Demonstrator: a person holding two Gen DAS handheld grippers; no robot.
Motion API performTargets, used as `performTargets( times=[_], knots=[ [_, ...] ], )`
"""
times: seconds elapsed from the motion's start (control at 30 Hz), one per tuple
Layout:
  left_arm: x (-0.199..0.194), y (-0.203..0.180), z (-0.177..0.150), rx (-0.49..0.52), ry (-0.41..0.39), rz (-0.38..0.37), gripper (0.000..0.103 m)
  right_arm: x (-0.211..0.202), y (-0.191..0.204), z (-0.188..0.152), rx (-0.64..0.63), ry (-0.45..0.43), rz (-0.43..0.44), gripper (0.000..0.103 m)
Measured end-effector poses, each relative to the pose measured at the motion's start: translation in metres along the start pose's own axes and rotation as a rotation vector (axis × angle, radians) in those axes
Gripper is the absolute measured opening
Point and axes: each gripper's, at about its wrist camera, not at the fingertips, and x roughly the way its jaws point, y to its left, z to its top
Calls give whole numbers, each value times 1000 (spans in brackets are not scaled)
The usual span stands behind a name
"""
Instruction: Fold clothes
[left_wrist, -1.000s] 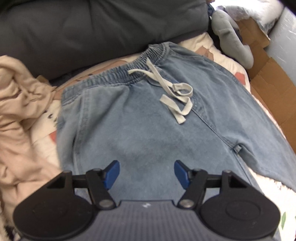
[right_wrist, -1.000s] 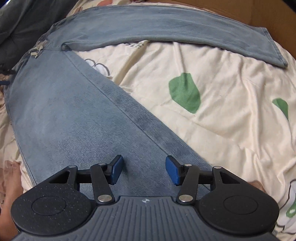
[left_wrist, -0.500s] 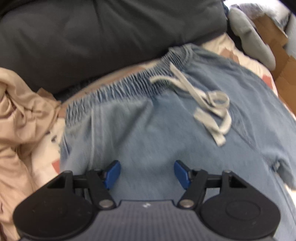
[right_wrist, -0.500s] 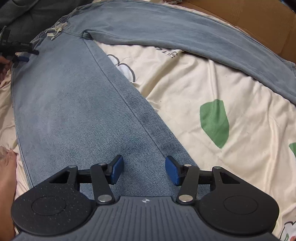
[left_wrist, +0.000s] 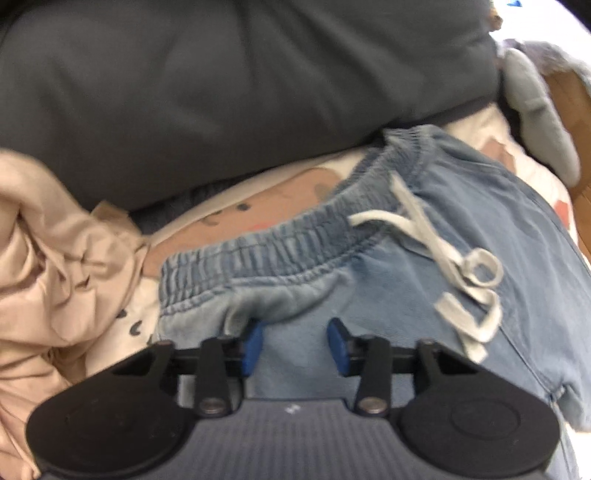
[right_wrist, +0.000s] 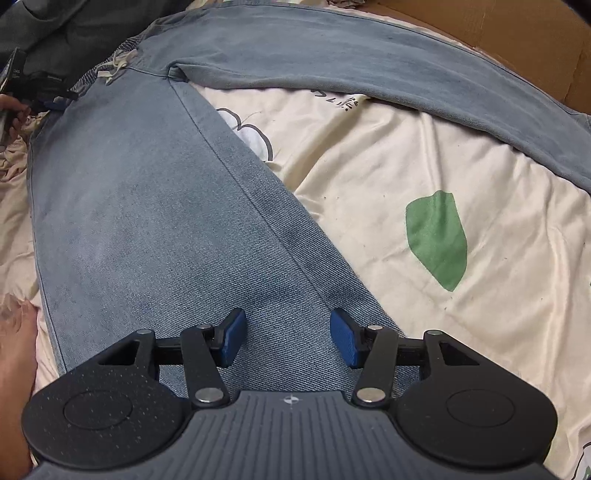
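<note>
Left wrist view blurs jeans under closing left gripper.

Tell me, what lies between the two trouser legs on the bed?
In the right wrist view, only bare cream bedsheet with a green leaf print lies between the near leg and the far leg.

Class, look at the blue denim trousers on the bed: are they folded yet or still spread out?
Spread out, not folded. The denim trousers lie flat with both legs splayed apart in a V, bedsheet showing between them.
</note>
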Motion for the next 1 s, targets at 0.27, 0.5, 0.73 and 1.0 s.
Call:
performTargets(
  times=[0.27,0.5,0.73,1.0],
  knots=[
    [20,36,-4,-184,41,-36,3,2,-2,-1,4,-8,12,58],
    [-10,19,4,-71,39,-19,25,1,-2,-3,9,-21,13,58],
    [-20,13,-7,-4,92,-26,20,2,-2,-4,11,-24,9,58],
    [-8,21,-20,89,119,49,3,0,-3,-2,37,-15,12,58]
  ],
)
